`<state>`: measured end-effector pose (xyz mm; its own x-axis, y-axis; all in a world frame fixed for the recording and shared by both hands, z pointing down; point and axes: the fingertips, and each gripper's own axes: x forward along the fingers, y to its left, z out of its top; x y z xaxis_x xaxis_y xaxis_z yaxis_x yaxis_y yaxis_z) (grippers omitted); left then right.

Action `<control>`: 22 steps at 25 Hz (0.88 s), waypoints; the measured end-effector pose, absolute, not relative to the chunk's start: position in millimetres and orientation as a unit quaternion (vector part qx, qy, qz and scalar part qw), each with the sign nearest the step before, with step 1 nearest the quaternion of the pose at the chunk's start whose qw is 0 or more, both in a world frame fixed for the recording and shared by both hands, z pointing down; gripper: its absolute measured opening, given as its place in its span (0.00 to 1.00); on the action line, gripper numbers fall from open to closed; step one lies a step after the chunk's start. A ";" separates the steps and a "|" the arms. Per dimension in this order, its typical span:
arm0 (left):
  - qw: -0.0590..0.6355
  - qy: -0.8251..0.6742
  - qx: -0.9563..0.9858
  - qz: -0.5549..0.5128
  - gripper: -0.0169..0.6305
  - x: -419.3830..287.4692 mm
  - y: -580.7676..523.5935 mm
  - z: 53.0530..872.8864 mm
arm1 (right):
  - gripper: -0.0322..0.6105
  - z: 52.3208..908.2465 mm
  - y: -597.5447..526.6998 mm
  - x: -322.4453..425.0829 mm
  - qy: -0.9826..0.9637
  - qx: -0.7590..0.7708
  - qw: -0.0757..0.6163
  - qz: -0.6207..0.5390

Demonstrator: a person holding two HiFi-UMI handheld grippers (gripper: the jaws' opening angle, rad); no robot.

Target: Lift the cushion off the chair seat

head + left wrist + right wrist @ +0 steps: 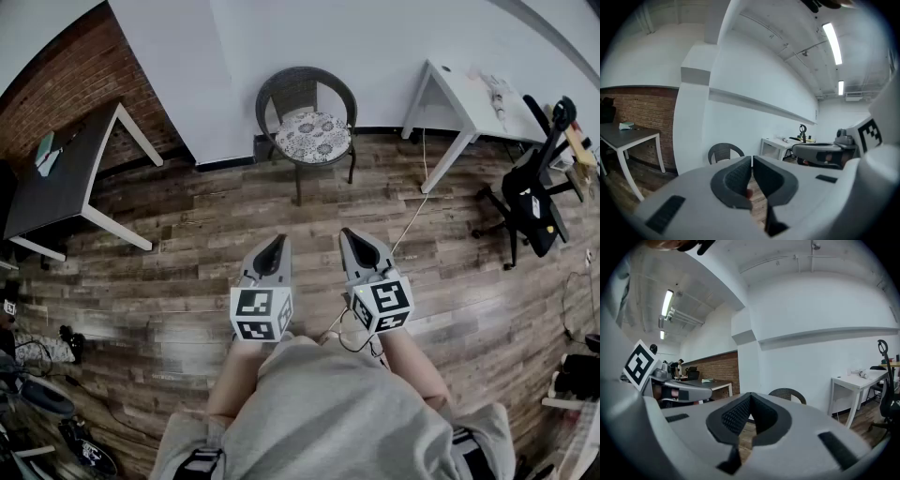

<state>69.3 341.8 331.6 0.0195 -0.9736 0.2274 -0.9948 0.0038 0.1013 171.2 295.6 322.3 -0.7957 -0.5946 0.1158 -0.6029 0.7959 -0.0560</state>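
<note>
Resting on chair (298, 94): cushion (314, 137), well ahead, out of reach.
Left gripper (278, 240): jaws closed, empty.
Right gripper (346, 232): jaws closed, empty.
Risk: arriving with closed jaws would shove the cushion, not grasp it.

In both gripper views the chair (723, 152) shows only its backrest; the cushion (314, 136) is hidden.

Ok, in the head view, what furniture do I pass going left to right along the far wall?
dark table → round-backed chair with the patterned cushion on its seat → white table → black office chair
</note>
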 end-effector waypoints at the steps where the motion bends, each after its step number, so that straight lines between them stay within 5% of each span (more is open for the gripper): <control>1: 0.115 -0.697 0.706 0.046 0.05 72.2 342.9 331.1 | 0.05 322.8 297.1 172.9 -0.947 0.316 0.047 0.044; 22: 0.107 -0.706 0.699 0.039 0.05 112.1 340.7 332.0 | 0.05 326.7 296.9 208.3 -0.952 0.299 0.053 0.044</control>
<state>112.1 340.7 332.0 -0.0011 -0.9788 0.2047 -0.9953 0.0209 0.0946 208.3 296.9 326.7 -0.8158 -0.5643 0.1269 -0.5736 0.8174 -0.0526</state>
